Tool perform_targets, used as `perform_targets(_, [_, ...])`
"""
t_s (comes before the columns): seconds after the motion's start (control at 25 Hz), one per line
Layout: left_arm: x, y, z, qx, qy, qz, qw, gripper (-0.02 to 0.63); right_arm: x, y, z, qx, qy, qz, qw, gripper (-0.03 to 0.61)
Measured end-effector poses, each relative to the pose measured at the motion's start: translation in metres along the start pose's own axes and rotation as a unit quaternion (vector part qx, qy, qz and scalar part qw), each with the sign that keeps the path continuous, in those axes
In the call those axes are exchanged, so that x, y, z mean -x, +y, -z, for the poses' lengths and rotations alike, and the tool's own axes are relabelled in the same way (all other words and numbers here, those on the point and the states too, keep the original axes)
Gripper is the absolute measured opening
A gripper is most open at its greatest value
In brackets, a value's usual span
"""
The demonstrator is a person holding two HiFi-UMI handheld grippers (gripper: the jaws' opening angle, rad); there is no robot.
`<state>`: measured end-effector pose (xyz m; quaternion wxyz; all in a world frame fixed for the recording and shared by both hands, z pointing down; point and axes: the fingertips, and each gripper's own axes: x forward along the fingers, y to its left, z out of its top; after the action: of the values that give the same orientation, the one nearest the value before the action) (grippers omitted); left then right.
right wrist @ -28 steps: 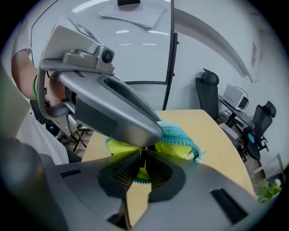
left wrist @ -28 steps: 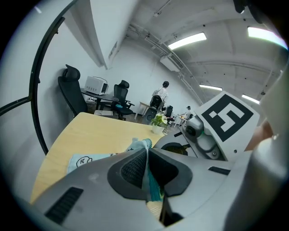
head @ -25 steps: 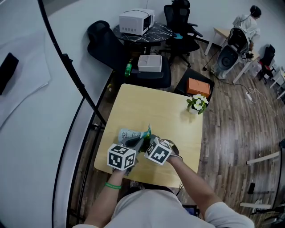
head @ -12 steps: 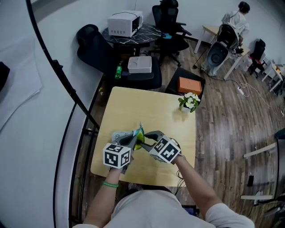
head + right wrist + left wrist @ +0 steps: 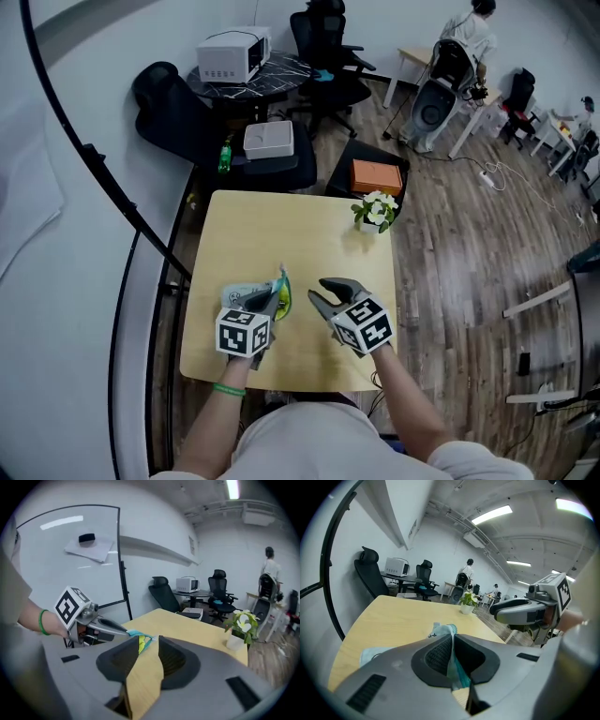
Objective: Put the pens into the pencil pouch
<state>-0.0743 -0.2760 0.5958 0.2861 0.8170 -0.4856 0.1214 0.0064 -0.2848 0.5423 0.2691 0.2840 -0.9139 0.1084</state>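
Note:
A pale teal pencil pouch (image 5: 242,295) lies near the front left of the wooden table (image 5: 281,234). My left gripper (image 5: 272,300) is shut on its upper edge (image 5: 443,630) and holds that edge lifted. Something yellow-green shows in the raised mouth (image 5: 139,641); I cannot tell whether it is a pen. My right gripper (image 5: 317,289) hovers to the right of the pouch, apart from it, open and empty. In the left gripper view the right gripper (image 5: 499,612) hangs at the right. In the right gripper view the left gripper (image 5: 123,631) pinches the pouch at the left.
A small pot of white flowers (image 5: 377,210) stands at the table's far right corner. Behind the table are black office chairs (image 5: 323,37), a white box (image 5: 268,139) and an orange box (image 5: 376,175). A whiteboard stand runs along the left.
My right gripper has drawn back from the pouch to the right, risen and rolled; its jaws now stand apart. The left gripper keeps its hold on the pouch's edge.

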Motion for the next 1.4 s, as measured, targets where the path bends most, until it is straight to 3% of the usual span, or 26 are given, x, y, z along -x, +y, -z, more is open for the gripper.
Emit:
perform_targets(0.32, [-0.028,-0.011,0.032,-0.010,0.040,-0.001,0.9991,0.025,0.031,-0.015,0.020,-0.033,-0.007,0.033,0.999,0.118])
perform_targets(0.6, [-0.041,-0.016,0.046,-0.022,0.049,-0.005,0.9985,0.029,0.043,-0.027,0.033,-0.048,-0.011,0.045,0.998,0.115])
perform_targets(0.72, [-0.040,-0.024,0.039,-0.024,0.039,0.010,0.9989,0.149,0.046,-0.032,0.034,-0.053,-0.020,0.052,0.997,0.115])
perform_targets(0.88, [-0.028,-0.033,0.013,-0.040,-0.007,0.017,0.9990,0.203,0.052,-0.040,0.024,-0.048,-0.060,0.066,0.995,0.125])
perform_targets(1.04, [-0.004,-0.039,-0.036,-0.064,-0.085,0.012,0.9943,0.218,0.058,-0.046,0.004,-0.043,-0.101,0.074,0.991,0.160])
perform_targets(1.4, [0.059,-0.063,-0.151,-0.120,-0.235,0.010,0.9645,0.218,0.090,-0.057,-0.069,-0.020,-0.211,0.102,0.972,0.209])
